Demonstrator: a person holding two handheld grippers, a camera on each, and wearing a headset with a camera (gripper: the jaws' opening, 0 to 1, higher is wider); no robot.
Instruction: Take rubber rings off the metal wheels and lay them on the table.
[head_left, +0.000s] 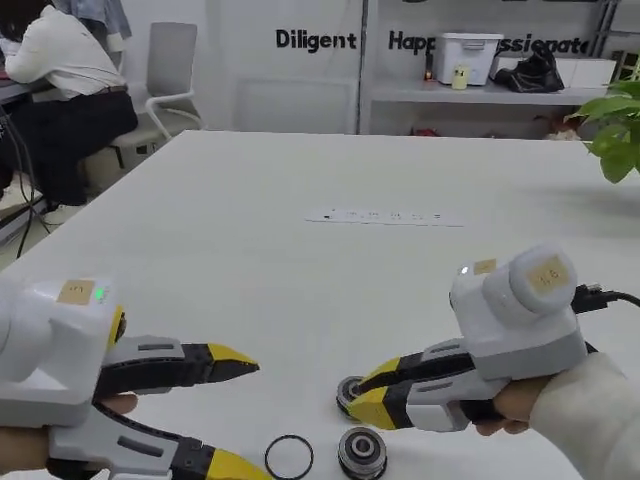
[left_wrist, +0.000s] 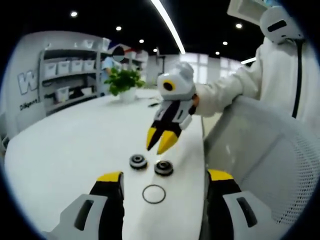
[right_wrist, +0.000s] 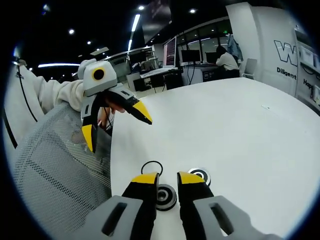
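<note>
We've got a big white table (head_left: 300, 210), w/ the work down at its near edge. The L gripper (head_left: 245, 415) sits lower left in head view, jaws spread wide, nothing btwn them. The R gripper (head_left: 356, 394) comes in from the right w/ its jaws drawn close. There's just a narrow slit btwn them, and they grip nothing we can make out.

Two metal wheels lie flat on the table, near each other but apart. In head view the far wheel (head_left: 346, 388) is partly covered by the R gripper's yellow tips. The near wheel (head_left: 362, 450) is in plain sight, closer to us. In R gripper view the slit lines up over the near wheel (right_wrist: 166, 196), w/ the far wheel (right_wrist: 201, 174) just past the right-hand tip. In L gripper view the R gripper (left_wrist: 157, 145) looks raised above both wheels, tips pointing down at them.

One rubber ring (head_left: 268, 456) lies loose and flat on the table, just beside the near wheel, not touching it. It's right ahead of the L gripper's tips, in line w/ the gap btwn those open jaws, and the wheels are just beyond it. In R gripper view the ring is past the near wheel, apart from the R gripper's tips.
</note>
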